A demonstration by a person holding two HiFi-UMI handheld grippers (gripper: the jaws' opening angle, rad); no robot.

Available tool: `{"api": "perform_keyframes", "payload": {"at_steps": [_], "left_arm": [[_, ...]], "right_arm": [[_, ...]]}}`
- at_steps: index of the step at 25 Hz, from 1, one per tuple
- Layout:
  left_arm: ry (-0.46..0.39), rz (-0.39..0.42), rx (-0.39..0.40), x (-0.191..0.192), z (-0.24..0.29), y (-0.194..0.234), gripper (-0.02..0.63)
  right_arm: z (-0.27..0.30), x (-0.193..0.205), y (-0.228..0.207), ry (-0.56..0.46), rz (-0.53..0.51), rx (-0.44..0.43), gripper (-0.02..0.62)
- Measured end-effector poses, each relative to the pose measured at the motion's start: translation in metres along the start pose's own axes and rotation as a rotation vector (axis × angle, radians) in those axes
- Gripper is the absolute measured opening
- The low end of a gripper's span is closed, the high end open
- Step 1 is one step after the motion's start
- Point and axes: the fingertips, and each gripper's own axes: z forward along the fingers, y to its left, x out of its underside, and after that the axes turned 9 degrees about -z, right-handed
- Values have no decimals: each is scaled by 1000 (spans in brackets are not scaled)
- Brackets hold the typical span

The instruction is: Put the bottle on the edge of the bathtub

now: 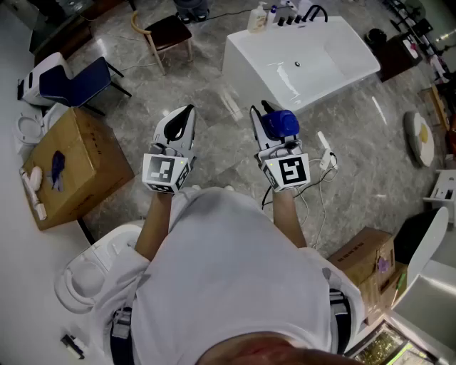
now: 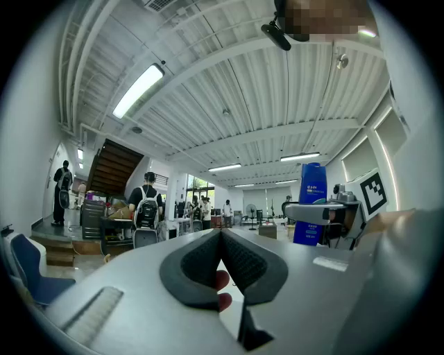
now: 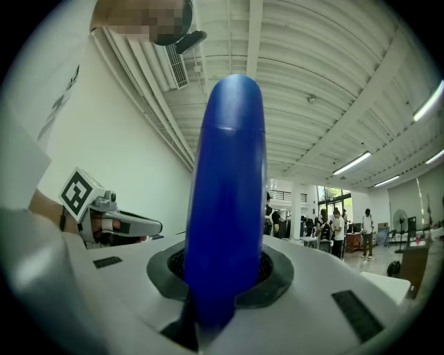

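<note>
A person (image 1: 228, 271) holds a blue bottle (image 3: 229, 187) clamped between the jaws of the right gripper (image 1: 265, 120), well short of the white bathtub (image 1: 249, 71) across the stone floor (image 1: 342, 142). The left gripper (image 1: 184, 114) is closed with nothing in it and sits level beside the right. Both are held out ahead of the body, pointing forward and tilted up toward the ceiling (image 2: 263, 90). To land the bottle cleanly, the right gripper likely needs to bring its base flat onto a broad stretch of rim, clear of the toiletries (image 1: 274, 14) at the far end, and loosen only once it stands
</note>
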Motion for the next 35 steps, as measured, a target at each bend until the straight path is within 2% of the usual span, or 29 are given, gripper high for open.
{"api": "perform_keyframes", "payload": {"at_steps": [3, 10, 13, 17, 26, 30, 35], "left_arm": [[11, -3, -1, 4, -1, 2, -3], [41, 18, 15, 14, -13, 12, -3], [49, 35, -10, 20, -25, 29, -3], [66, 16, -32, 27, -41, 59, -3], [66, -21, -4, 28, -57, 117, -3], [72, -22, 16, 28, -48, 134, -3], [70, -30, 15, 31, -16, 155, -3]], "right_arm": [[1, -1, 3, -10, 34, -13, 101], [14, 1, 22, 17, 29, -35, 101], [26, 5, 38, 31, 31, -53, 101], [44, 6, 56, 51, 32, -59, 101], [82, 8, 89, 101, 8, -34, 101], [98, 4, 87, 107, -8, -16, 103], [124, 18, 63, 109, -7, 12, 103]]}}
